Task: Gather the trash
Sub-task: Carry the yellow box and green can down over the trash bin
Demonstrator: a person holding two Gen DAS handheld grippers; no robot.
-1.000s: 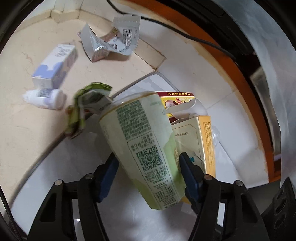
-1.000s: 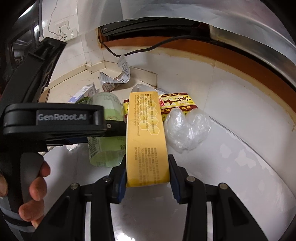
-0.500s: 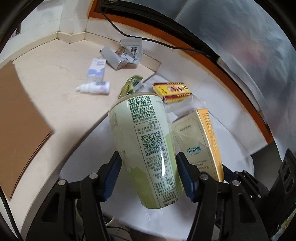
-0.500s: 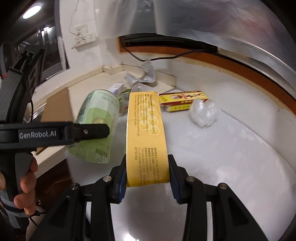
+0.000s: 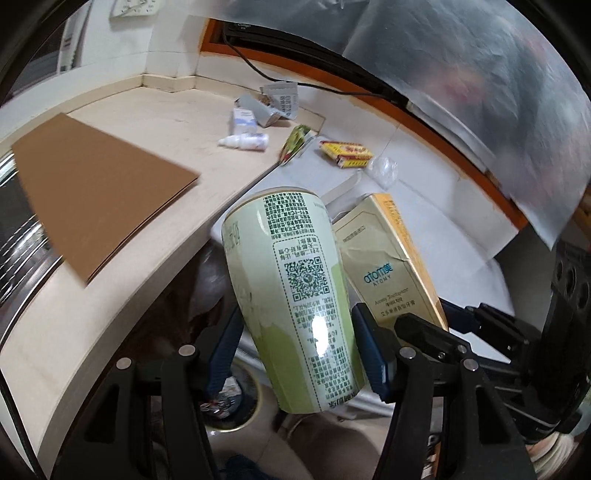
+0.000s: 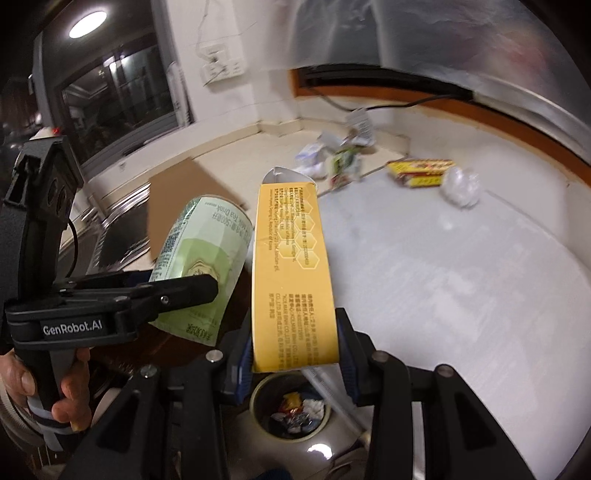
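The bin (image 6: 291, 406) lies directly below the right gripper (image 6: 293, 354), its jaws clamped on the box (image 6: 291, 273); left gripper (image 5: 295, 354), clamping the cup (image 5: 291, 291), hangs farther left.

Glossy cup (image 5: 295, 295) (printed), matt cardboard (image 5: 96, 192).

We see a beige countertop (image 5: 147, 122), white tiled wall (image 6: 229, 40), dark window (image 6: 122, 85), ceiling light (image 6: 87, 23), wall socket (image 6: 221, 68).

"atomy" on yellow box (image 5: 391, 273); "GenRobot.AI" on left gripper (image 6: 218, 291); "Tea Drink" on cup (image 6: 207, 251).
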